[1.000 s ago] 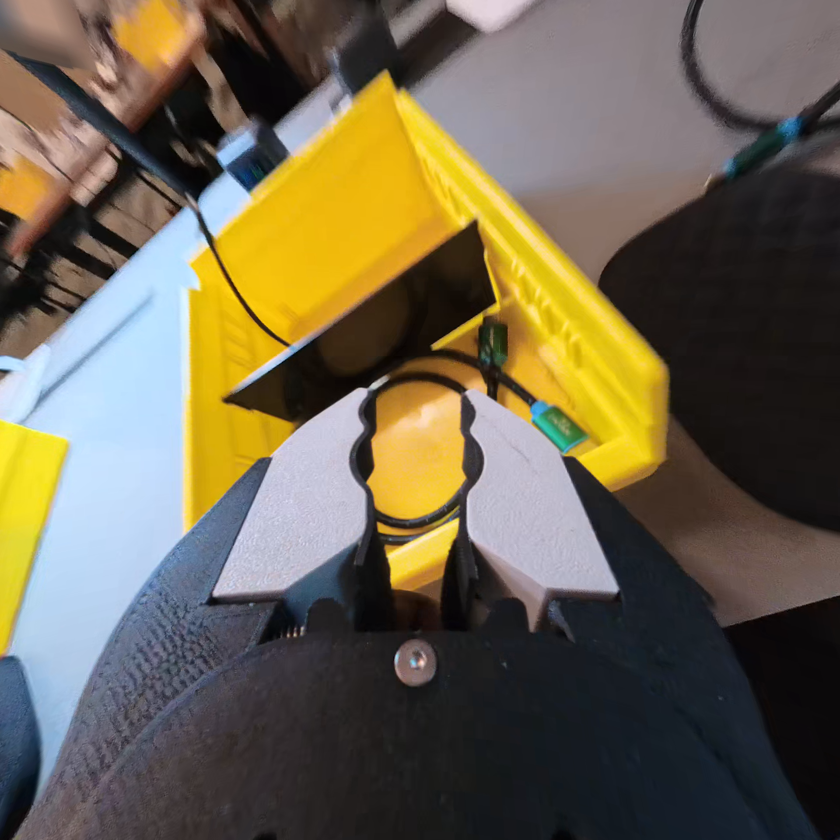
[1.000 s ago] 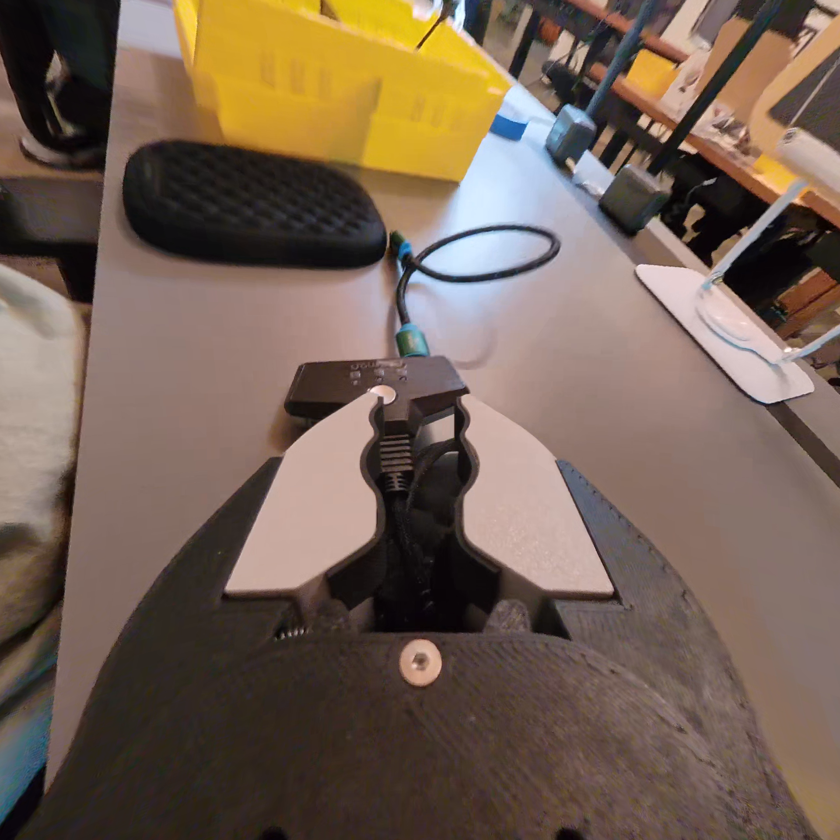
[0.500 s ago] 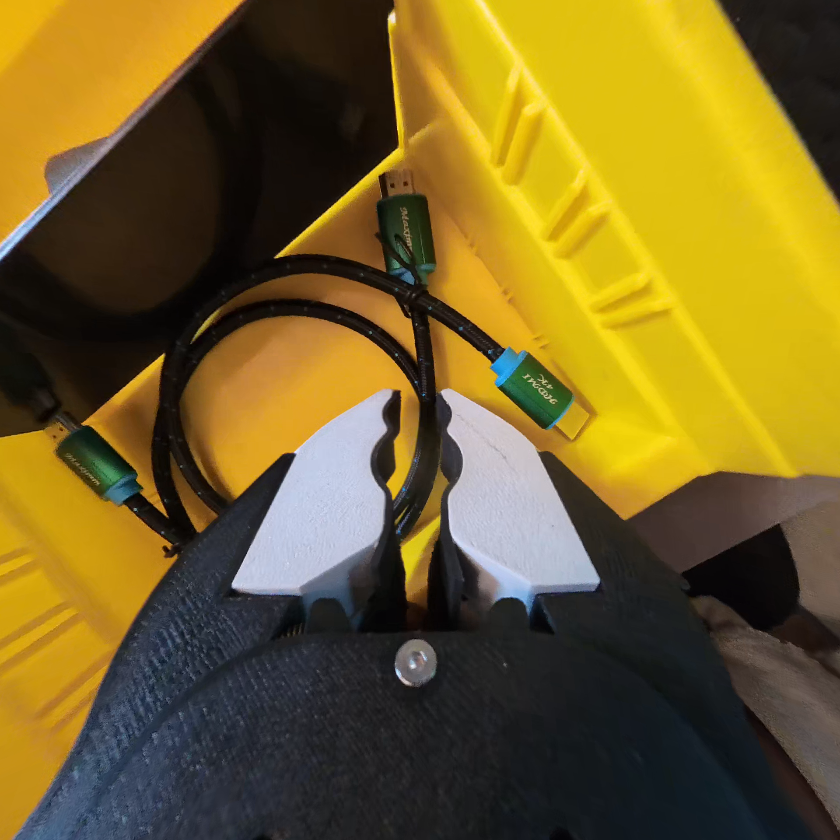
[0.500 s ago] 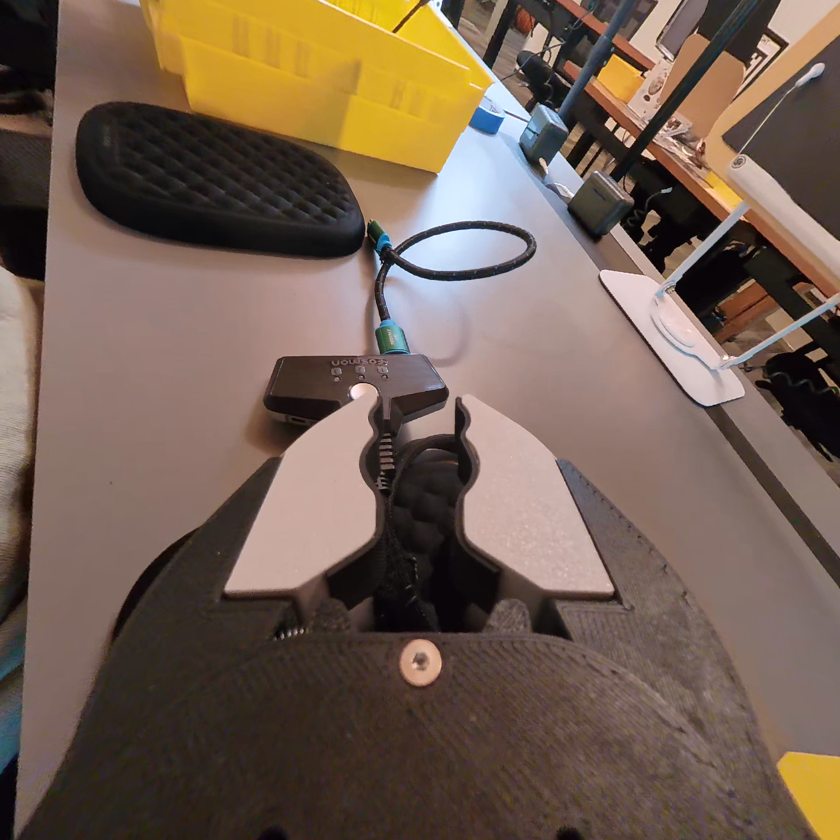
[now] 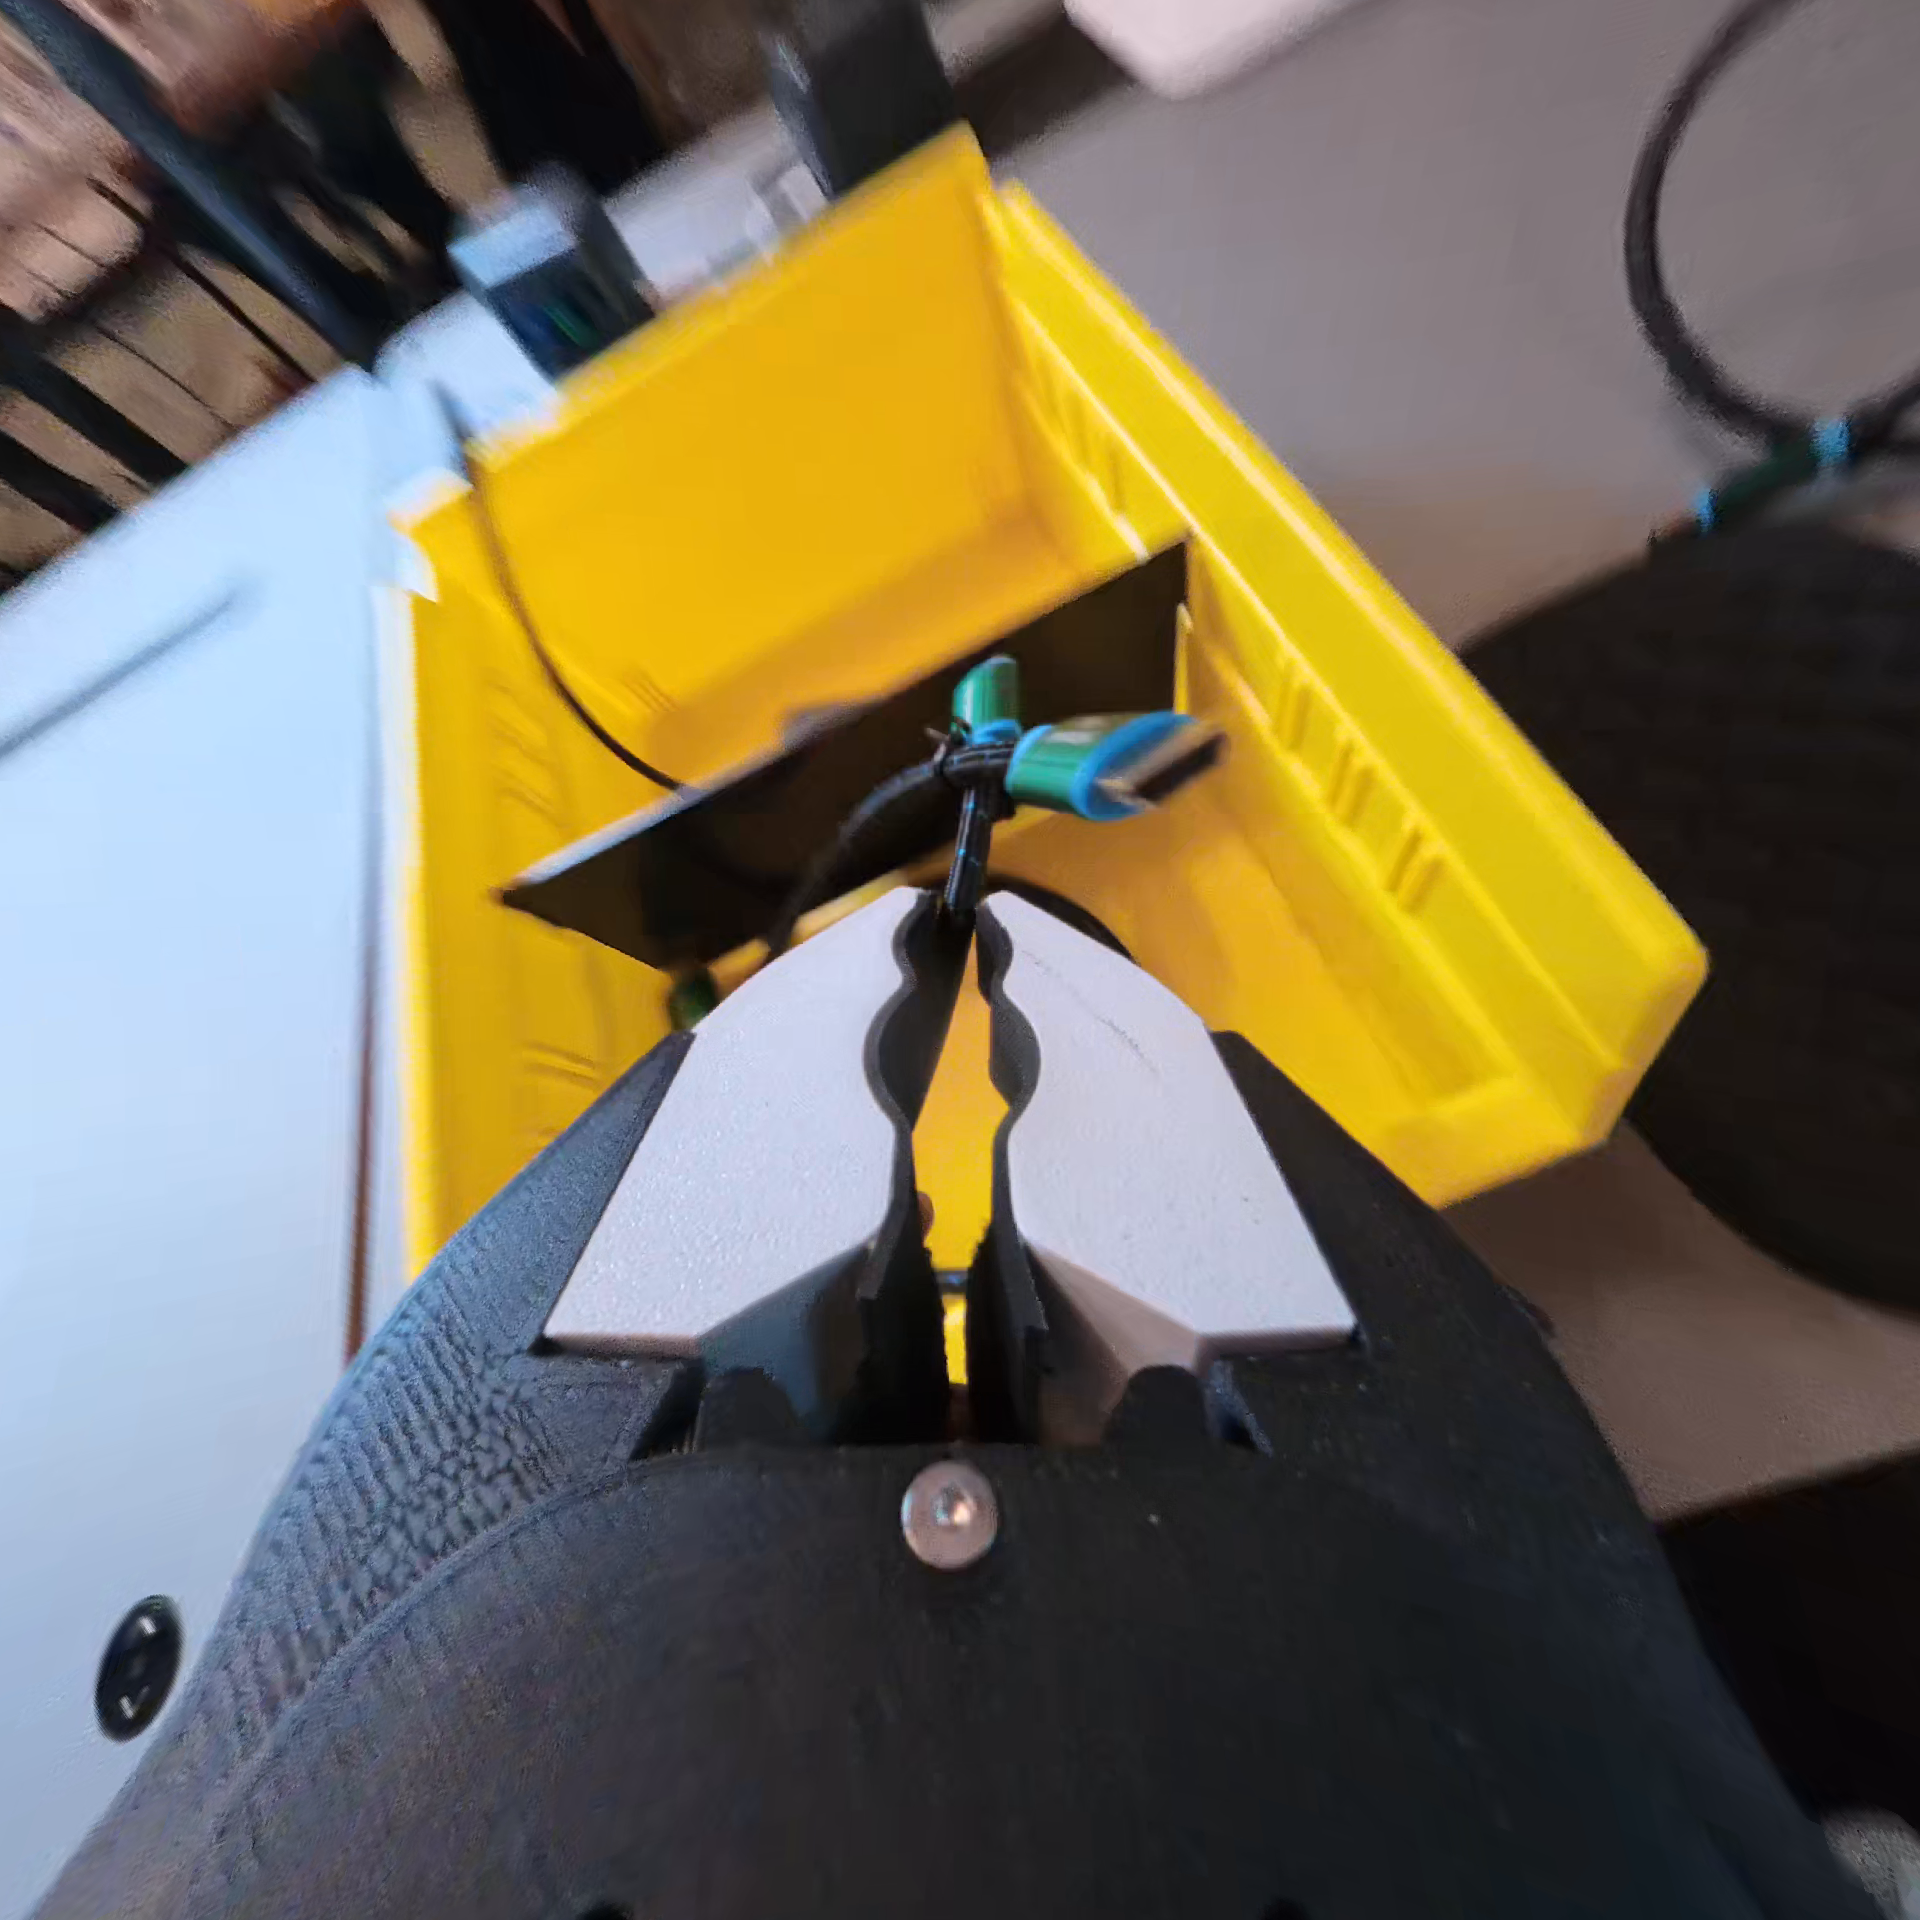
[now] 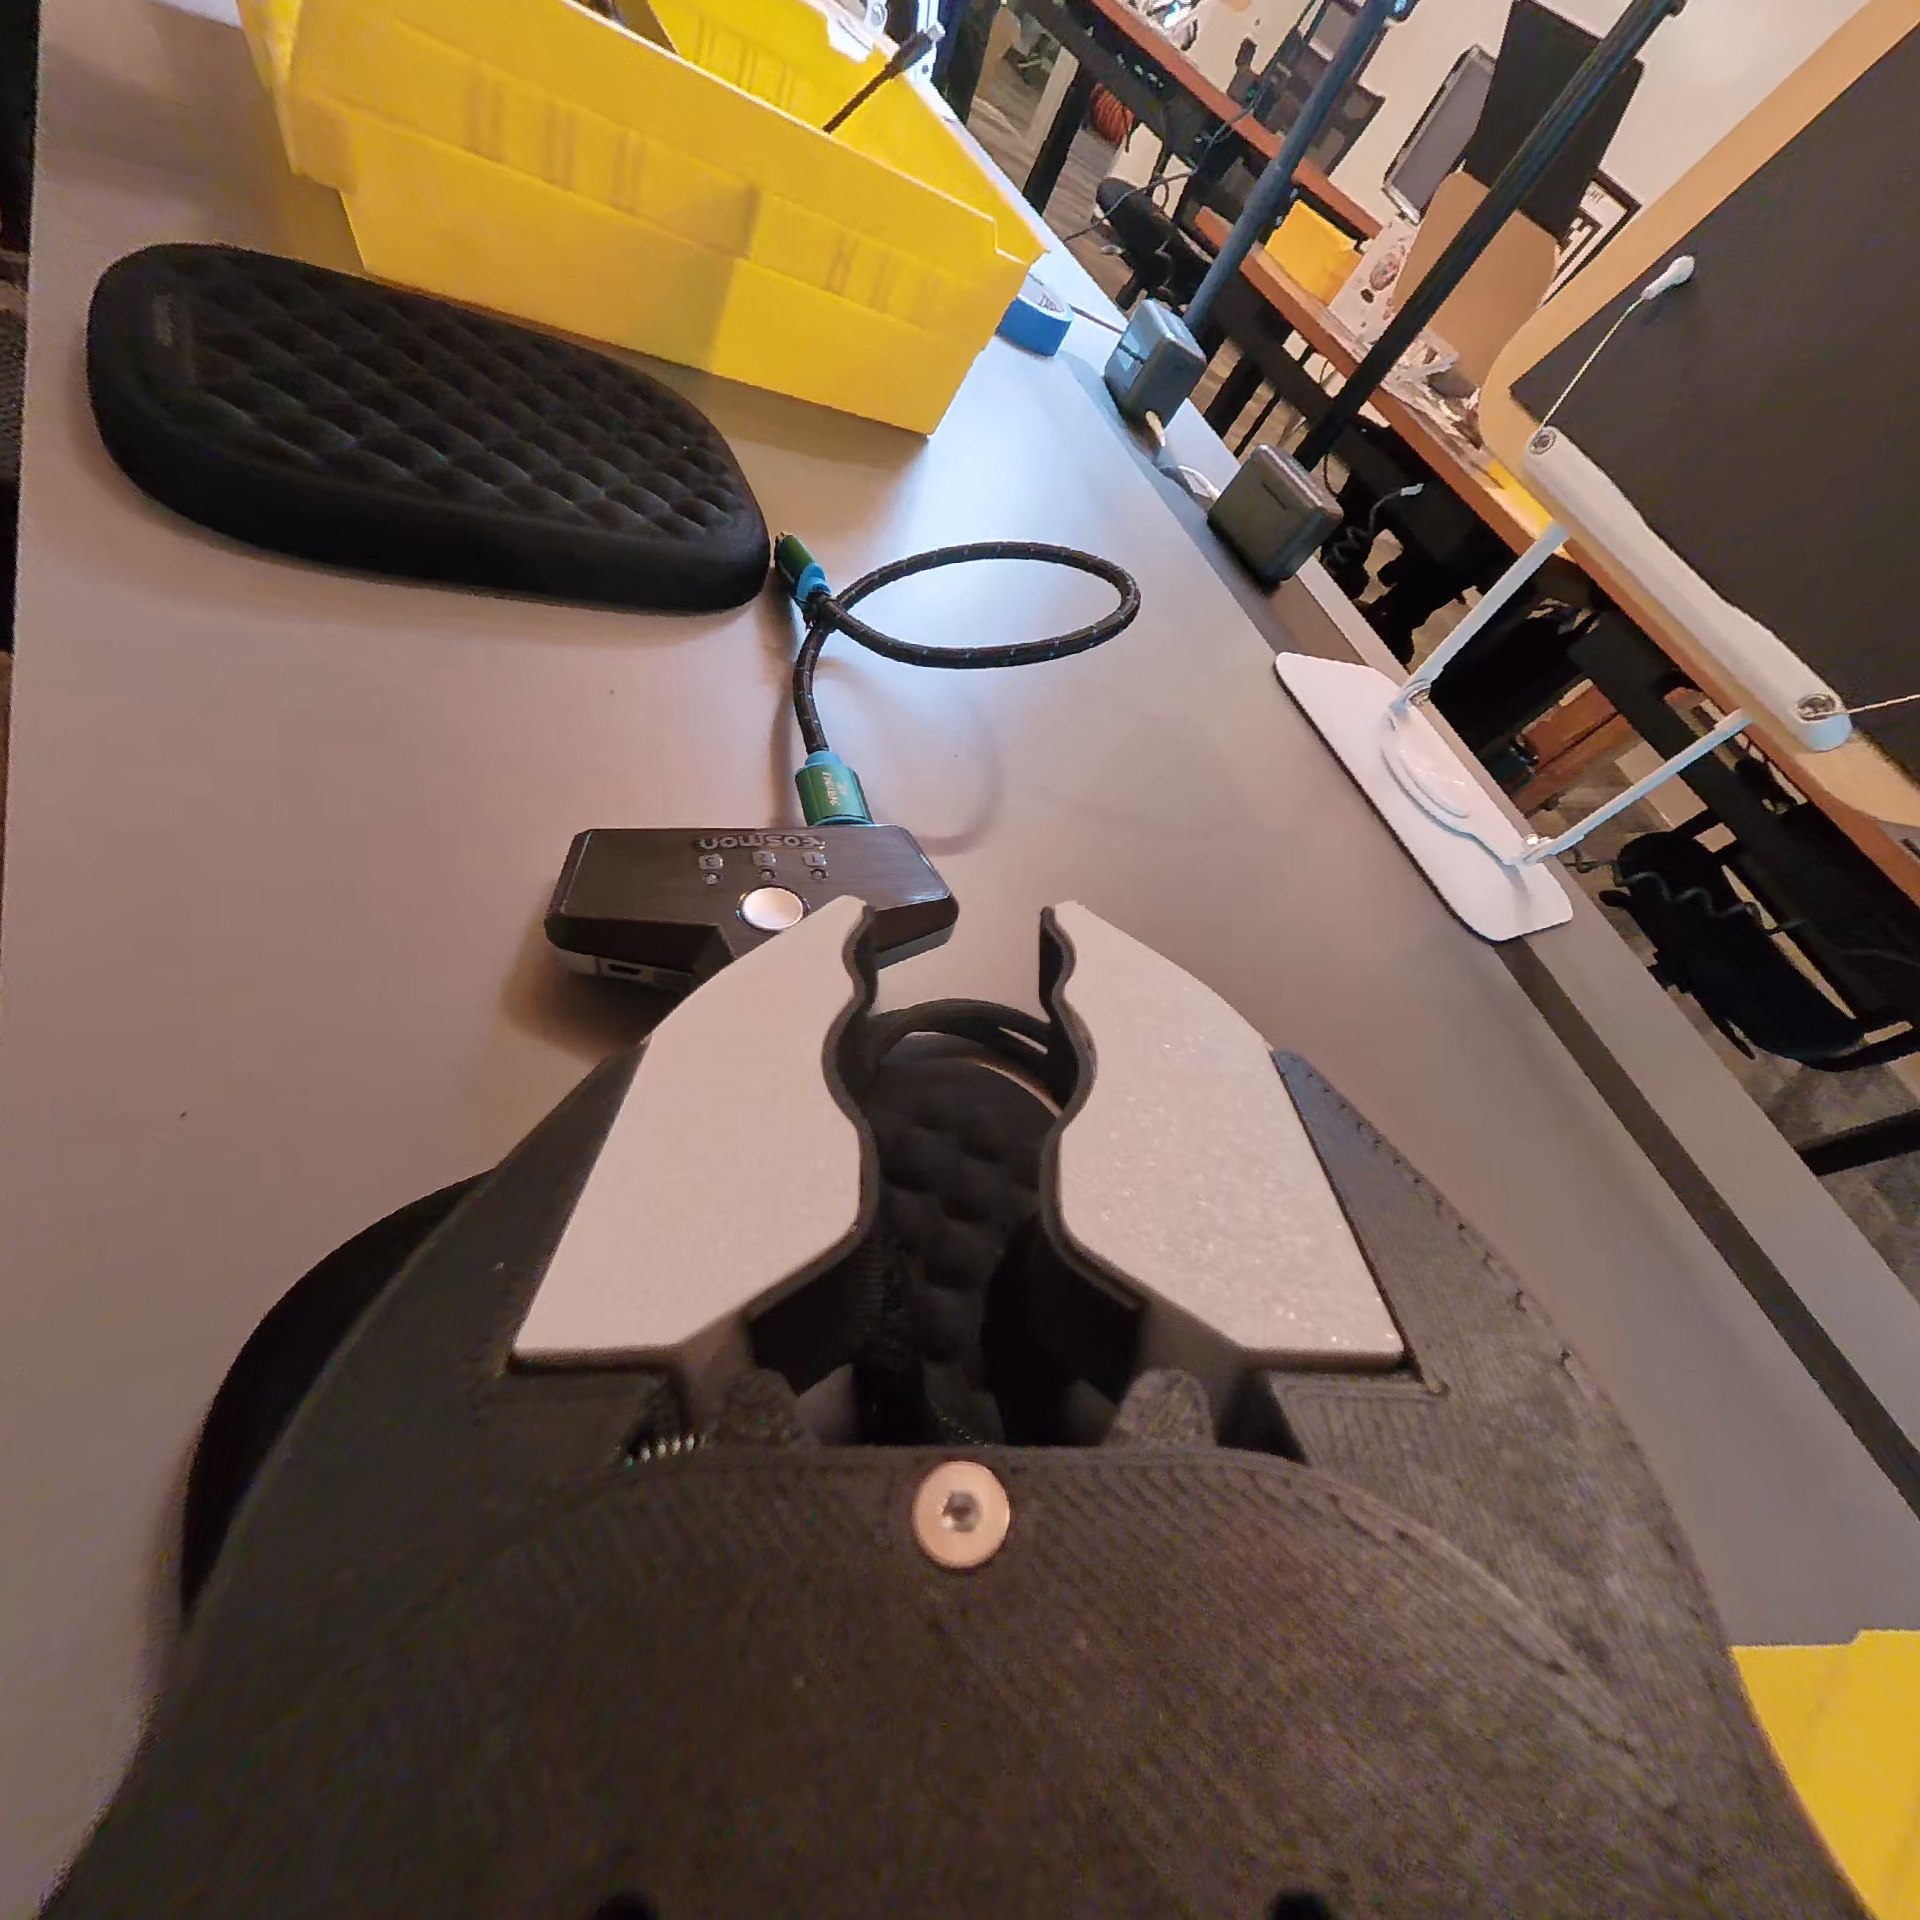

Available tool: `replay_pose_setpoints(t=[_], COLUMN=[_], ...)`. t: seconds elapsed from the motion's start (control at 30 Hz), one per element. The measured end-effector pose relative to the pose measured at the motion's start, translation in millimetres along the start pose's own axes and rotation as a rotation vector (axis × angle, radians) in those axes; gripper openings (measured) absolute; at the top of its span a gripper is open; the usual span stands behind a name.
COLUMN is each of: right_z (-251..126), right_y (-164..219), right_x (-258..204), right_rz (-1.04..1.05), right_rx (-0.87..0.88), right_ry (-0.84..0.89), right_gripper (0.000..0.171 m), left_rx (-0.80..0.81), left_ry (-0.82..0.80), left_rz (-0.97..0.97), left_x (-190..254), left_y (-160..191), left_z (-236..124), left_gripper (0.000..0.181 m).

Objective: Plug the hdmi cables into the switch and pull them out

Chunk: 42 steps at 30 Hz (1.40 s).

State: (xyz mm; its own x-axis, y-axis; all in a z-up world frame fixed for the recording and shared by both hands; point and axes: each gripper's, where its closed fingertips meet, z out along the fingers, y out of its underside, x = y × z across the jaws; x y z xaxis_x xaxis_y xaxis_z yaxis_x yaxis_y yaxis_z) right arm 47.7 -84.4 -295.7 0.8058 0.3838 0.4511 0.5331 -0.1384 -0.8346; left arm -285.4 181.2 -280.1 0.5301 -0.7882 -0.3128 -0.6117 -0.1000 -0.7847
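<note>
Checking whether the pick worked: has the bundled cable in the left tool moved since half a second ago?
Yes. The cable bundle, pinched in the left tool, has risen off the yellow bin floor.

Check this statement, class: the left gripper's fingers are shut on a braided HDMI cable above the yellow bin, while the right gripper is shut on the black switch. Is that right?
Not quite. The right gripper is open, its fingers spread just short of the black switch, as the right wrist view shows. The left gripper is indeed shut on the braided HDMI cable above the yellow bin.
</note>
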Motion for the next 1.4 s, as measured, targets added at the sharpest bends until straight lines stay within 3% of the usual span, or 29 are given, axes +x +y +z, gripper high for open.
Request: replay_pose_setpoints(t=[0.03,0.2,0.33,0.43,0.67,0.77,0.93,1.1,1.23,1.4], right_z=[-0.3,0.6,1.4,1.7,-0.2,-3.6,-15.4,-30.6,-29.6,-24.2], right_y=[-1.1,-5.2,-10.7,-19.4,-51.6,-66.5,-91.2,-112.4,-110.9,-104.4], right_x=[0.2,-0.9,-3.2,-6.7,-20.1,-24.3,-24.3,-19.0,-20.3,-22.2], right_rz=[-0.002,-0.018,-0.040,-0.053,-0.080,-0.073,0.009,0.389,0.497,0.507], right_rx=[0.007,0.017,0.027,0.052,0.159,0.221,0.350,0.568,0.587,0.555], right_ry=[0.003,0.011,0.012,0.008,-0.012,-0.017,-0.025,-0.197,-0.281,-0.298], right_gripper=[0.030,0.030,0.030,0.030,0.030,0.031,0.034,0.050,0.053,0.050], left_rx=[0.099,0.618,0.933,1.044,1.061,1.017,0.979,0.962,0.957,0.966], left_ry=[-0.043,-0.037,0.178,0.380,0.764,0.835,0.843,0.764,0.690,0.680], left_rz=[-0.021,-0.196,-0.316,-0.359,-0.357,-0.323,-0.116,0.173,0.374,0.486], left_x=[-7.5,-13.9,10.9,39.7,123.0,158.0,213.9,258.9,285.2,300.8], left_y=[-11.9,-66.3,-102.6,-126.1,-162.4,-169.9,-170.5,-162.7,-156.5,-150.8], left_z=[-10.2,-63.0,-100.8,-113.7,-108.9,-94.1,-73.3,-60.3,-55.3,-56.2], left_gripper=[0.007,0.006,0.006,0.006,0.006,0.006,0.006,0.006,0.006,0.006])
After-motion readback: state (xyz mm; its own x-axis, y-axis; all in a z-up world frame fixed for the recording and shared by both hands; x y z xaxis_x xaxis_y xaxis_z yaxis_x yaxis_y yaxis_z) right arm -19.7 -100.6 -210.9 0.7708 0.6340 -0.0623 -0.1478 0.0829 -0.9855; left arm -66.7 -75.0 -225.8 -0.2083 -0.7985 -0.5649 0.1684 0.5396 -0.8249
